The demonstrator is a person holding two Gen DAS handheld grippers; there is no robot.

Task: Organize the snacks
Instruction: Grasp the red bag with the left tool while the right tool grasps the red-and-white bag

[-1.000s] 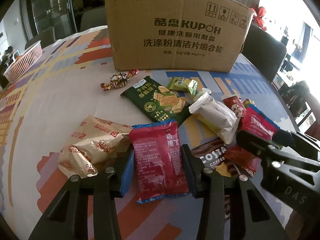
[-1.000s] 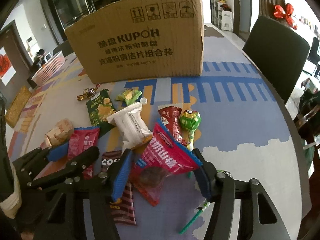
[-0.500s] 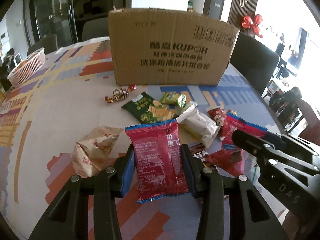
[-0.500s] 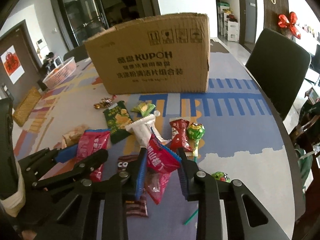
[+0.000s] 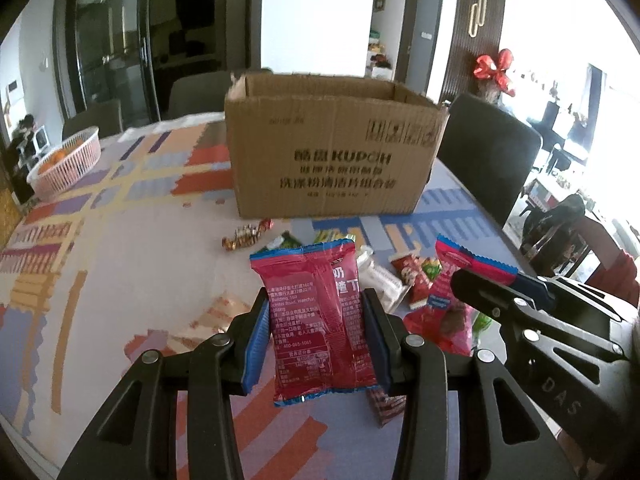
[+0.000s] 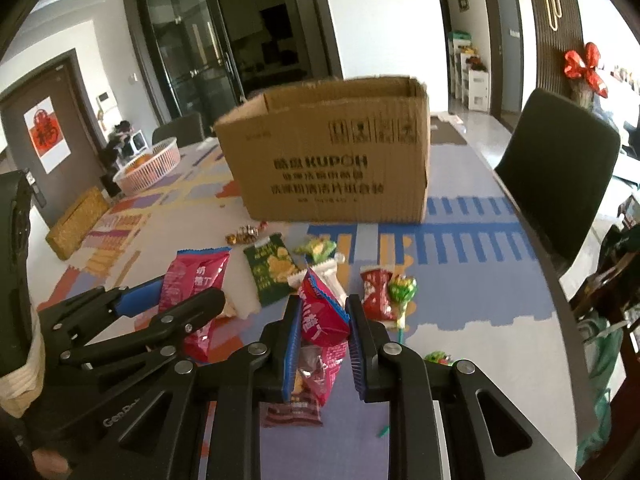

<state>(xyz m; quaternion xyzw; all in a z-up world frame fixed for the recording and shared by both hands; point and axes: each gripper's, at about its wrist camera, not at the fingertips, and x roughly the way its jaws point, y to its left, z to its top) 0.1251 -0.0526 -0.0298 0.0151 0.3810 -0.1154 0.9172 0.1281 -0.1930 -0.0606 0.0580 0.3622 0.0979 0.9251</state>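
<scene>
Now both grippers hold a snack clear above the table (image 5: 120,248). The left gripper (image 5: 316,332) has its blue pads pressed on the two long sides of a red snack packet (image 5: 316,320), which stands upright between them with its printed back toward the camera. The right gripper (image 6: 322,344) has just been closing its jaws, and they now pinch a crumpled red pouch with a blue edge (image 6: 320,320), gripped near its middle so that its top sticks up past the fingertips. Toward the far edge of the table stands an open cardboard box (image 6: 336,172), top flaps up. Between the box and the grippers the other snacks lie loose: a green cracker packet (image 6: 270,270), a white packet (image 6: 328,276), a gold-wrapped candy (image 6: 244,234), a small red sachet (image 6: 376,292) and a green lollipop (image 6: 402,290). A pink basket (image 5: 66,164) sits near the far left edge.
</scene>
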